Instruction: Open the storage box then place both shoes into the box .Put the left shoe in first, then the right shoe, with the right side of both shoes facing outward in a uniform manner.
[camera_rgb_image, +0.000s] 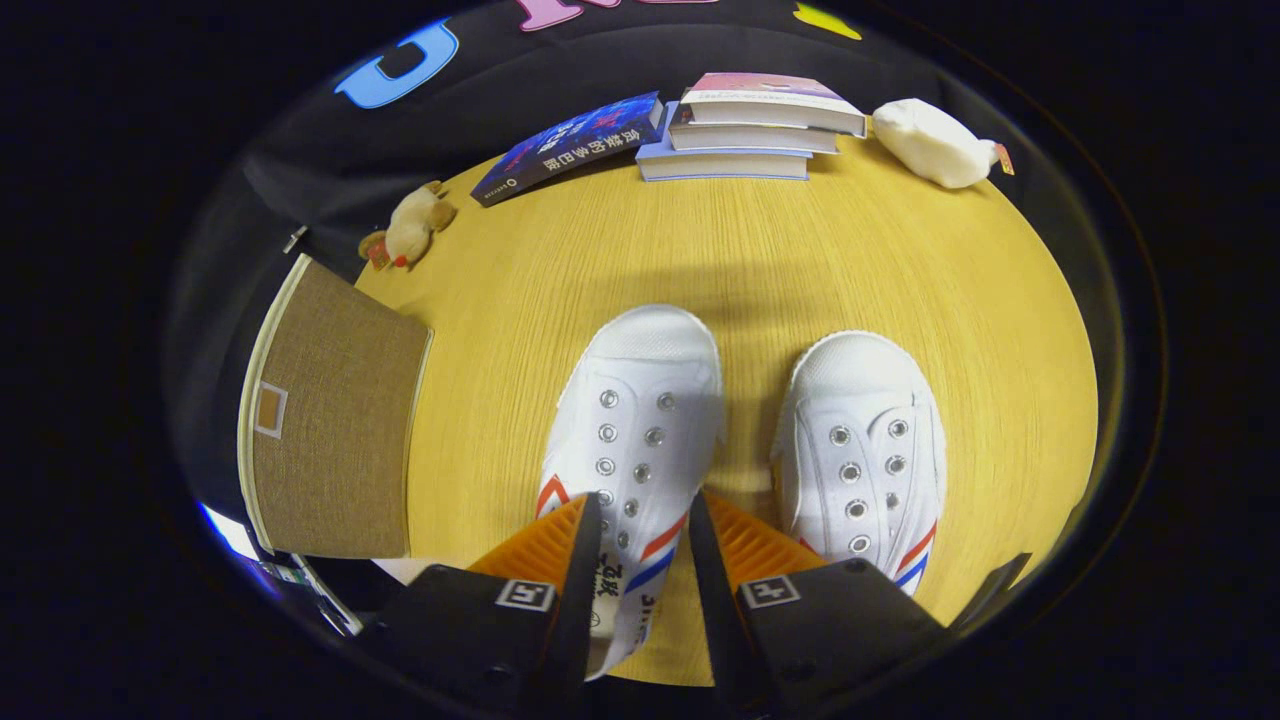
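Between the gripper (645, 520) fingers, open w/ ribbed pads, sits left canvas shoe (635, 440); right shoe (865, 455) alongside on woodgrain table (760, 260).

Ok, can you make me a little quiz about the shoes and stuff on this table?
1. True or false: the storage box stands beside the shoes with its lid shut.
2. Which shoe sits between the fingers of the tool? A: the left-hand shoe. B: the right-hand shoe.
3. How many books lie in the stack beyond the shoes?

Key: 1 true. 2 A; the fingers straddle it, open, not pressing. 3 three, with a dark book lying separately beside them.
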